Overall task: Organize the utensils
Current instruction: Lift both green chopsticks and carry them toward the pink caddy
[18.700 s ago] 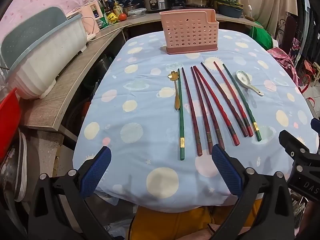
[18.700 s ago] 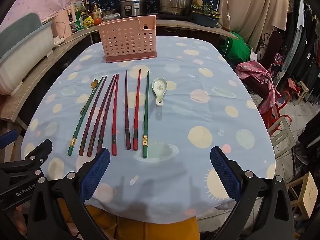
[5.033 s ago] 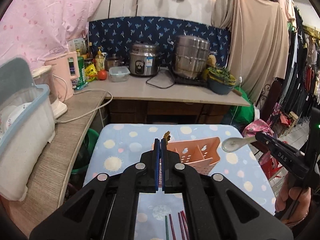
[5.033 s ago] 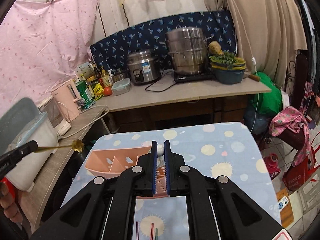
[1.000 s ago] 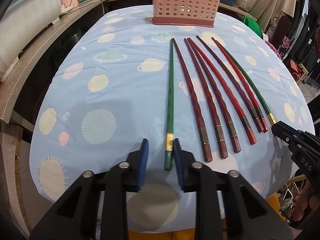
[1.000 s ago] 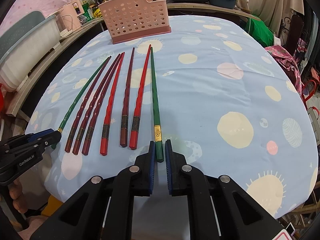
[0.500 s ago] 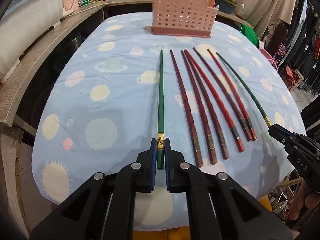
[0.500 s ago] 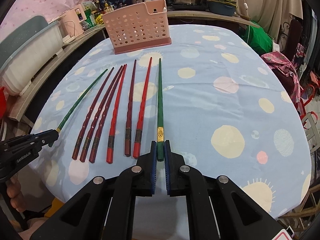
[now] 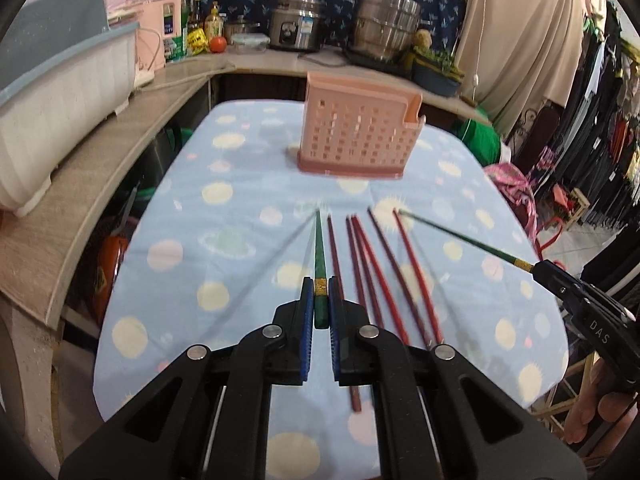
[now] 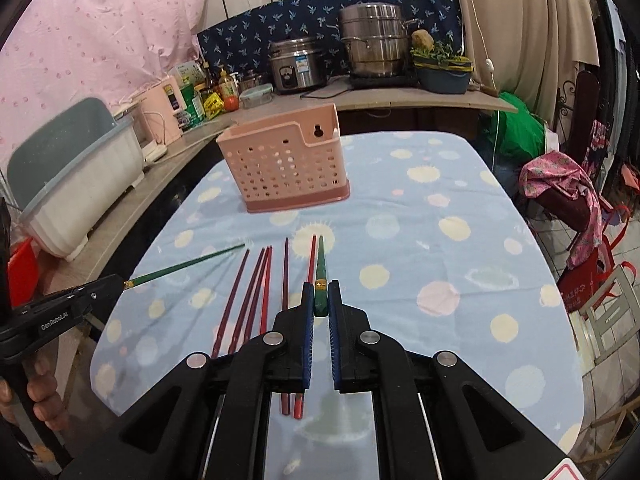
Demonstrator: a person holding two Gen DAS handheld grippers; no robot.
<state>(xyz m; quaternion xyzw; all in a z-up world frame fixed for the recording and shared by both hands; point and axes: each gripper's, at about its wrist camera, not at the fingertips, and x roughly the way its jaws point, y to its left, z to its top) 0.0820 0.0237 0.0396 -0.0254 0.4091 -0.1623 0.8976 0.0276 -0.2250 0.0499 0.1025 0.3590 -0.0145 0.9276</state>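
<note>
Both green chopsticks have come up off the cloth since half a second ago, when they still lay in the row. The left tool is clamped on the thick end of one green chopstick, just behind its gold band, and the stick points straight ahead from the pads toward the pink holder. The right tool is closed the same way on the second green chopstick, gripped at its gold band with the tip aimed forward. In the left view that second stick slants in from the right tool at the right edge; in the right view the first one slants in from the left tool at the left edge.

Between the two held sticks, six red chopsticks lie side by side on the table, thick ends nearest the tools and tips toward the holder. In the left view they sit just right of the pads; in the right view, just left of them.

The one holder stands upright ahead of both tools, past the chopstick tips and apart from them. Its inside cannot be seen from either view.

To the left of the table runs a counter carrying a white bin; further ahead stand a rice cooker and a steel steamer pot.
</note>
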